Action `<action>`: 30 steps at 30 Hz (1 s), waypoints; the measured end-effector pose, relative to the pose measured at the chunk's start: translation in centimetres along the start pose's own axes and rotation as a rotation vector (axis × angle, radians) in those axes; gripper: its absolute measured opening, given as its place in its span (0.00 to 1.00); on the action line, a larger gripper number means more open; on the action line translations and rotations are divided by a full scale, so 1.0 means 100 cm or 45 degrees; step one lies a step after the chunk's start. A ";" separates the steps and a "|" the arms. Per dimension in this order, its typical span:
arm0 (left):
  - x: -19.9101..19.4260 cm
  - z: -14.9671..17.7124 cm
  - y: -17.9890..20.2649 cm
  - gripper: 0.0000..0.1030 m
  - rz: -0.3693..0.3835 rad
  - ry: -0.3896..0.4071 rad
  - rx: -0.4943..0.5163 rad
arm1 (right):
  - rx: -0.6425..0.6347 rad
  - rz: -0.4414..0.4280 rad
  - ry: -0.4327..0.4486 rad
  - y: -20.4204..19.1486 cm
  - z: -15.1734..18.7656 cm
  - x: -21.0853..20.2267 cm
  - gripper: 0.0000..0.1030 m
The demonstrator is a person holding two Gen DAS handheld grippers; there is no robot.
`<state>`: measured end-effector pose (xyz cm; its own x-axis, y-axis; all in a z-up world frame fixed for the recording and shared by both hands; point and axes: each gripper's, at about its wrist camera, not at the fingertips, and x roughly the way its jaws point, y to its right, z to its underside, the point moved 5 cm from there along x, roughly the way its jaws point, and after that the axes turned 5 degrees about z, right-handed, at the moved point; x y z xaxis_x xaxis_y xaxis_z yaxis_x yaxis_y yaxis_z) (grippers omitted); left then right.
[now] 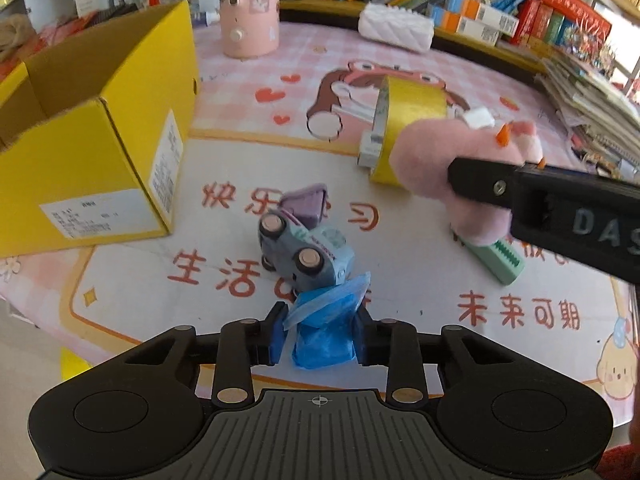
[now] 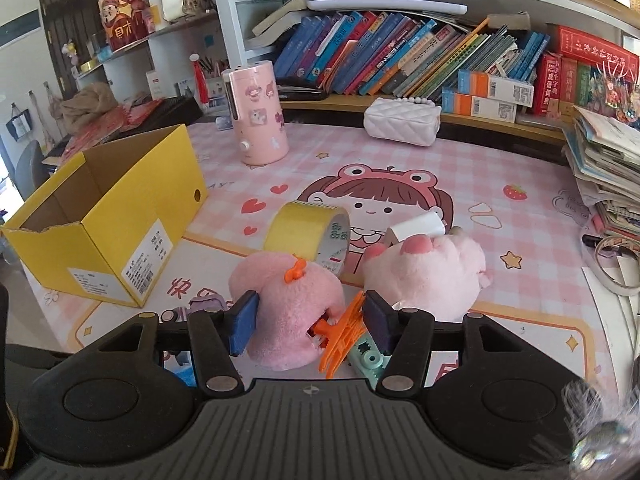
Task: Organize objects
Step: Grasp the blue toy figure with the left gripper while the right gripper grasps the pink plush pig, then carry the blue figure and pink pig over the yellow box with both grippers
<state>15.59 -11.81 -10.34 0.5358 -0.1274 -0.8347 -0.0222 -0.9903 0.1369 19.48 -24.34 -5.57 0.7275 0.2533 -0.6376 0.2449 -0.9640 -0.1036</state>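
Your left gripper point(image 1: 320, 334) is clamped on a blue bag roll point(image 1: 326, 320), its pads pressed against both sides; the roll stands roughly upright between them, a loose flap pointing up and away from you. Just beyond it a toy car point(image 1: 306, 254) lies on its side on the mat point(image 1: 400, 248), wheels facing you, its long axis running toward the box point(image 1: 96, 152).

Your right gripper point(image 2: 310, 322) grips a pink plush point(image 2: 292, 308) with an orange clip point(image 2: 340, 336) beside it; the plush's bulk extends away from you toward the far edge. Whether the clip is pinched too, you cannot tell. A green comb point(image 1: 498, 258) lies under the plush, teeth up.

The tape roll point(image 2: 310, 234) stands on edge mid-mat. The yellow box sits open at the mat's left edge, long axis running toward the far edge. A pink canister point(image 2: 260, 116) and white pouch point(image 2: 402, 120) stand at the far edge, below shelves of books point(image 2: 400, 60). A paper stack point(image 2: 608, 168) fills the right edge.
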 end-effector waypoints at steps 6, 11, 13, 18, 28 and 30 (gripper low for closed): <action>-0.023 -0.008 -0.015 0.30 -0.030 0.119 -0.039 | 0.011 -0.013 0.023 -0.009 -0.003 -0.003 0.53; -0.037 -0.009 -0.034 0.30 -0.015 0.182 -0.078 | 0.006 0.017 0.030 -0.022 -0.003 -0.007 0.53; -0.042 -0.010 -0.042 0.30 0.001 0.211 -0.074 | 0.003 0.034 0.036 -0.029 -0.002 -0.010 0.53; -0.060 -0.010 -0.068 0.30 0.040 0.265 -0.039 | 0.018 0.091 0.082 -0.055 0.000 -0.024 0.53; -0.100 0.007 -0.159 0.30 0.044 0.315 -0.086 | 0.034 0.129 0.064 -0.146 0.016 -0.038 0.53; -0.106 0.010 -0.179 0.30 0.039 0.320 -0.113 | 0.008 0.124 0.040 -0.169 0.024 -0.038 0.53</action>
<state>9.46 7.17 -4.43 0.7289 -0.1288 -0.6724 0.0267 -0.9760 0.2159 11.04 -9.15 -3.23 0.7676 0.1611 -0.6204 0.1682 -0.9846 -0.0474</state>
